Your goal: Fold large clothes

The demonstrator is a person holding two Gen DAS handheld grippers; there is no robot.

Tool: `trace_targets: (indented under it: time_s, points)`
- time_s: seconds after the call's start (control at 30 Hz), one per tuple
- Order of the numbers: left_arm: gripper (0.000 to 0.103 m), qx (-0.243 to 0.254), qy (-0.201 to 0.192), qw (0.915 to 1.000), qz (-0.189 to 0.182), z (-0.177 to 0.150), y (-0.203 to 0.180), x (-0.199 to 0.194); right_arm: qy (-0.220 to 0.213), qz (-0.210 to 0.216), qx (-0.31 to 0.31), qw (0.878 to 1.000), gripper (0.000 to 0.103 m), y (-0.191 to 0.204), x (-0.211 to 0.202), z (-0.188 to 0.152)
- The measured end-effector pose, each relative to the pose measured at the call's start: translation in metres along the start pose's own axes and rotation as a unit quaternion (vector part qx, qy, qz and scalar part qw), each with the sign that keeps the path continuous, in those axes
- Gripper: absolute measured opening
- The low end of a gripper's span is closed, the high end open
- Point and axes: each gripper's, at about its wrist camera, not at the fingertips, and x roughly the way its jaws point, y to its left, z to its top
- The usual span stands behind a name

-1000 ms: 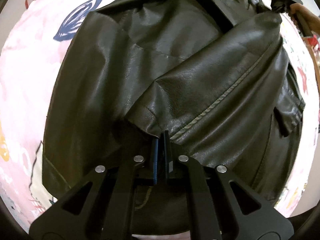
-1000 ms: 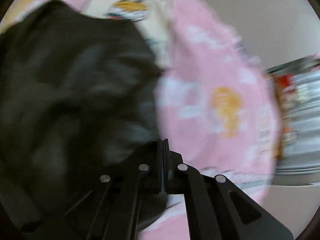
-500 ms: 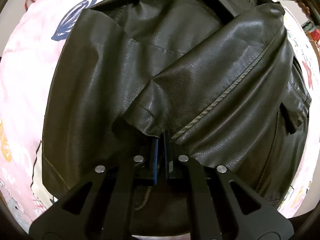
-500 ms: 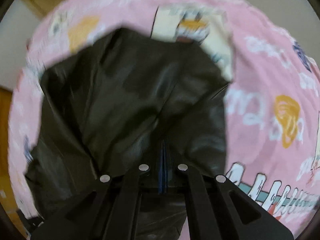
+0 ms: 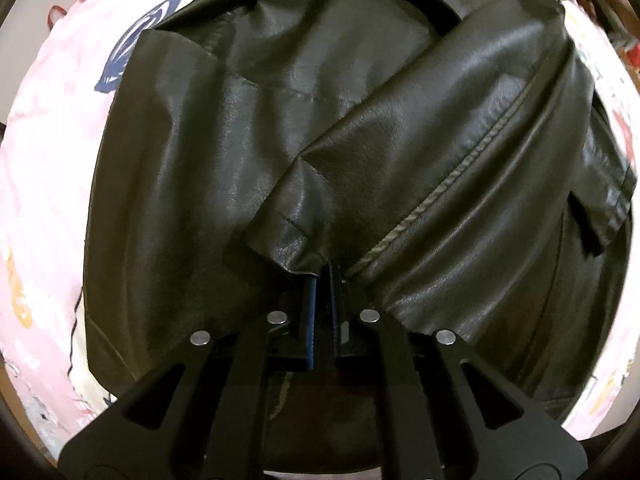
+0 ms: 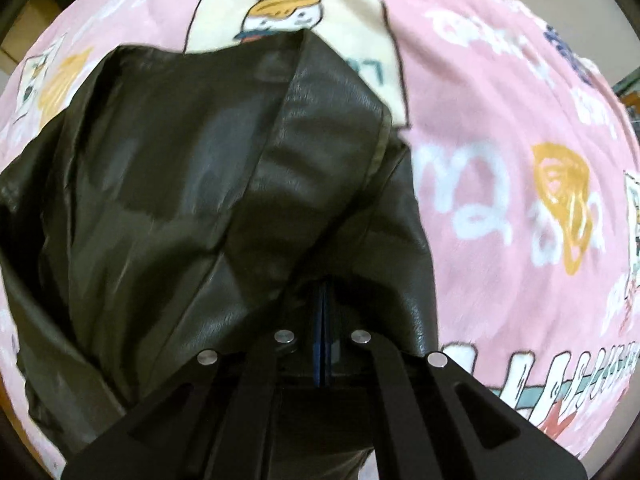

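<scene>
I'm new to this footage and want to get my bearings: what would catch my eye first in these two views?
A glossy black leather jacket fills most of both views, lying on a pink cartoon-printed blanket. The left hand-held gripper is shut on the cuff of a sleeve folded across the jacket's body, and the right hand-held gripper is shut on another edge. A pale stitched seam runs diagonally along that sleeve.

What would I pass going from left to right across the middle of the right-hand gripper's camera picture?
Black leather jacket → pink cartoon blanket → its yellow cartoon drawing.
</scene>
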Motion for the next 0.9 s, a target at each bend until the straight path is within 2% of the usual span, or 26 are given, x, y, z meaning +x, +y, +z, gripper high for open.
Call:
trace_targets:
  time_s: [0.17,0.3,0.4,0.53,0.57,0.67,0.8,0.83,0.9]
  points:
    - [0.009,0.020,0.007,0.9996,0.021,-0.012,-0.016,0.008,-0.006,0.017,0.046,0.999,0.000,-0.010,0.007,0.015]
    - [0.011,0.008,0.010,0.9998,0.015,-0.005,-0.011,0.012,-0.021,0.008,0.051,0.998,0.000,-0.012,0.004,0.015]
    - [0.011,0.001,0.009,0.9999,0.004,-0.001,0.000,0.010,-0.071,0.027,0.023,0.997,0.000,0.000,-0.026,-0.004]
    - [0.011,-0.007,-0.008,0.9999,0.006,0.006,0.013,-0.003,-0.141,0.105,0.045,0.983,0.000,-0.021,-0.071,-0.053]
    - [0.011,-0.007,-0.010,0.9999,0.005,0.009,0.015,-0.006,-0.150,0.109,0.045,0.982,0.006,-0.024,-0.080,-0.068]
    - [0.011,0.007,-0.014,0.9999,0.003,0.013,0.014,-0.014,-0.175,0.129,0.021,0.976,0.006,-0.019,-0.108,-0.113]
    - [0.011,0.037,-0.027,0.9990,0.002,0.021,0.013,-0.022,-0.188,0.155,-0.003,0.970,0.011,-0.013,-0.123,-0.203]
    - [0.011,0.042,-0.029,0.9987,0.001,0.024,0.013,-0.025,-0.188,0.155,-0.005,0.970,0.014,-0.011,-0.124,-0.225]
    - [0.026,0.045,-0.042,0.9979,0.020,0.025,0.019,-0.032,-0.185,0.161,-0.006,0.970,0.037,-0.012,-0.120,-0.263]
